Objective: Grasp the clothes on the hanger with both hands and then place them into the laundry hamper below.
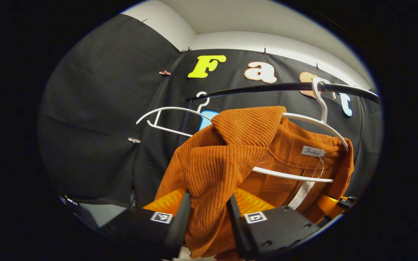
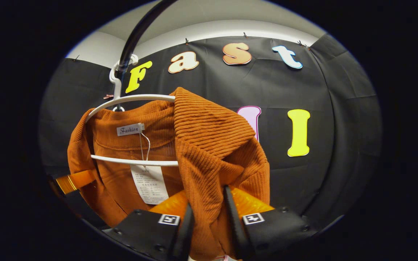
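Both claws point(image 1: 209, 214) point(image 2: 207, 214) pinch the hung garment point(image 1: 223, 159) point(image 2: 209, 145).

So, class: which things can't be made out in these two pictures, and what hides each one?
- Left tongs tips: left gripper view, buried in the orange garment.
- Right tongs tips: right gripper view, same cloth.
- Paper tag print: too small.
- Hanger right shoulder: under the collar.
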Tool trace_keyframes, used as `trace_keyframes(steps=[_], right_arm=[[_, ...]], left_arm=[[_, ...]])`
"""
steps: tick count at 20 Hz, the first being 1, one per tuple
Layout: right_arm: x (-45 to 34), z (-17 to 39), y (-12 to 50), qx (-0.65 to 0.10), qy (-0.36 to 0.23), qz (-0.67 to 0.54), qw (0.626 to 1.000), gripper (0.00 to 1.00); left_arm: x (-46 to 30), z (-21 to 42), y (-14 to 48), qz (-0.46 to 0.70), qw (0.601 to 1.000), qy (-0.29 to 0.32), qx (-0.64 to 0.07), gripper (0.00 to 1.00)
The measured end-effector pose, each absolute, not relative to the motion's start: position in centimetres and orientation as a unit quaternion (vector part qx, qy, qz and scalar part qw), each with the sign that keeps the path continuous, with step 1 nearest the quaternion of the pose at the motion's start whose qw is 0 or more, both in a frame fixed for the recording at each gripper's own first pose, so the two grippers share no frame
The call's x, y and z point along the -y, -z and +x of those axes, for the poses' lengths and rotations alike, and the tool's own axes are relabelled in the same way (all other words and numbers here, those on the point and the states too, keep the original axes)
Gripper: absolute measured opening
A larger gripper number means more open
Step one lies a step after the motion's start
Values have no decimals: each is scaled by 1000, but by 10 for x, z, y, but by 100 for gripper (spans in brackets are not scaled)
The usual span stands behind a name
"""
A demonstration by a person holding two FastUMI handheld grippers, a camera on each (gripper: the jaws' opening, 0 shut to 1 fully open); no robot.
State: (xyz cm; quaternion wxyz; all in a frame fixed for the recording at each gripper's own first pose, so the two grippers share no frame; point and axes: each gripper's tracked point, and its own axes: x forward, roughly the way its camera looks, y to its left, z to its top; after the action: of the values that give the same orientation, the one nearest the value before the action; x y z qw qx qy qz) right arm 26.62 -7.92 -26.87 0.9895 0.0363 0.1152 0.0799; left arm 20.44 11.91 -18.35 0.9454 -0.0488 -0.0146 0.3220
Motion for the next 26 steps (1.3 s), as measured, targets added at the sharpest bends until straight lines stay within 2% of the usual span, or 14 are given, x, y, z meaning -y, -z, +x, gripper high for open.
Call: trace_keyframes(steps=[1,2,4,6,8,9,10,15,16,18,23,24,26], right_arm=[[81,266,268,-112,-78,36,990,46],[82,267,266,-107,-86,37,990,20],[82,264,266,-104,-100,41,989,17],[96,262,256,-89,-97,43,990,17],[122,266,247,-71,-68,41,994,17],[132,268,242,-62,-55,47,995,12],[139,271,239,-56,-45,55,996,17],[155,281,212,-18,-30,92,995,17],[161,282,200,-1,-23,109,994,13],[174,290,189,18,-9,125,992,17],[168,307,191,13,-24,108,994,17],[166,310,194,10,-28,101,994,13],[160,311,205,0,-36,92,995,17]], left_arm=[[-124,204,177,-41,943,-329,22,36],[-125,207,176,-32,943,-330,22,18],[-126,210,179,-23,945,-327,6,7],[-127,200,173,-24,943,-333,6,6],[-134,187,157,-27,938,-345,32,6],[-139,182,149,-28,934,-353,44,6],[-144,178,141,-28,932,-359,53,6],[-151,165,111,12,921,-380,85,6],[-152,164,105,17,919,-382,91,6],[-153,164,91,21,919,-380,100,5],[-168,171,57,97,919,-363,117,5],[-176,175,58,110,921,-357,109,6],[-194,183,69,113,927,-348,89,5]])
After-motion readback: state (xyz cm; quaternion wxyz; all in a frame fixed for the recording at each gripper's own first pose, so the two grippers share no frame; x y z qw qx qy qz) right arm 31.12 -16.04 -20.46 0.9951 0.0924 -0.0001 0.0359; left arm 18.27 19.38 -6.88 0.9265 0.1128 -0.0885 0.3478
